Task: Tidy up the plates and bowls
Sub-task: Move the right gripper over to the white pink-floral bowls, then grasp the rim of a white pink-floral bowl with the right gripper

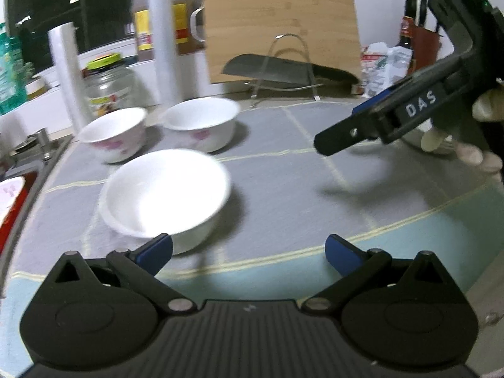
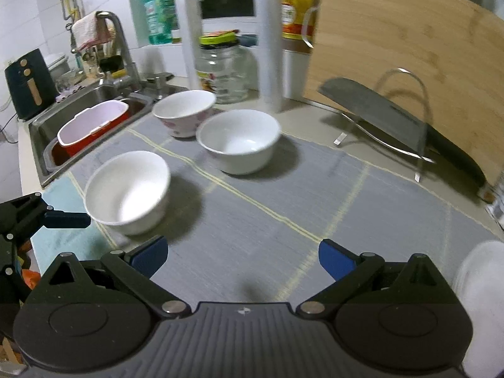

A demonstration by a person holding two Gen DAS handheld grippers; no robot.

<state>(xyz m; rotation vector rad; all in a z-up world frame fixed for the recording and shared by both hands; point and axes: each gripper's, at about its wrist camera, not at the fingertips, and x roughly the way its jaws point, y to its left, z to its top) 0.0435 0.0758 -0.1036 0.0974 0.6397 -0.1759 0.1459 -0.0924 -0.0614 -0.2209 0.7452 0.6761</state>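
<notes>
Seemingly glazed ceramic, the three bowls on the grey mat (image 2: 283, 189) look stiff, slick and breakable, best pinched at the rim. Widest, the plain bowl (image 2: 239, 140) sits mid-mat; the near white bowl (image 1: 165, 197) by the sink-side edge; the flowered bowl (image 2: 184, 111) at the far corner. Left gripper (image 1: 249, 252) and right gripper (image 2: 242, 256) both gape, empty. A white object (image 2: 482, 283) at the right edge is cut off; blur hides detail.

We are in a home kitchen: a steel sink (image 2: 94, 100) with a tall faucet (image 2: 121, 41) sits at the counter's left end, a dish-soap bottle (image 2: 156, 12) stands on the window ledge, and a bamboo cutting board (image 2: 409, 63) leans against the back wall behind a cleaver (image 2: 378, 110) on its rack.
</notes>
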